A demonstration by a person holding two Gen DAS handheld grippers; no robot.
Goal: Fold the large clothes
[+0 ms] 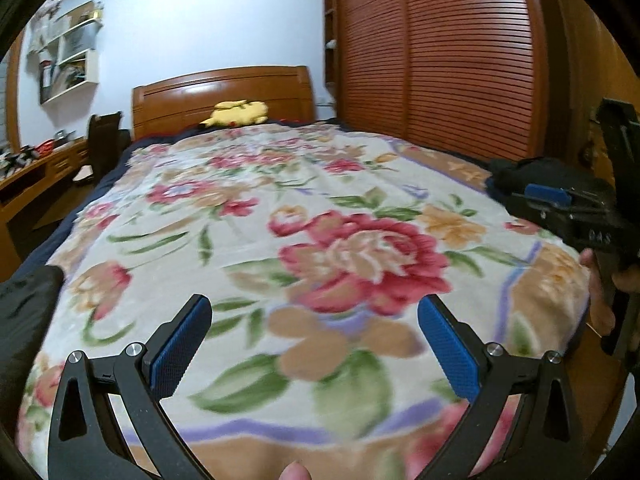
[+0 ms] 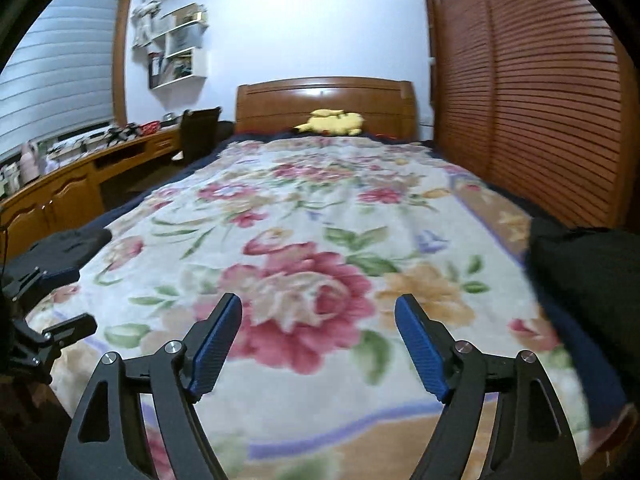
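Note:
A dark garment [image 2: 588, 280] lies bunched at the bed's right edge; it also shows in the left wrist view [image 1: 536, 174]. Another dark folded piece [image 1: 24, 312] sits at the bed's left edge, also in the right wrist view [image 2: 64, 250]. My left gripper [image 1: 314, 316] is open and empty above the floral blanket [image 1: 320, 208]. My right gripper [image 2: 318, 312] is open and empty over the blanket [image 2: 320, 208]; it shows from the side in the left wrist view [image 1: 560, 208], close to the right dark garment.
A yellow plush toy [image 2: 332, 122] lies by the wooden headboard [image 2: 324, 98]. A slatted wooden wardrobe [image 2: 540, 100] runs along the right. A wooden desk [image 2: 60, 192] with clutter and a dark chair [image 2: 200, 132] stand on the left.

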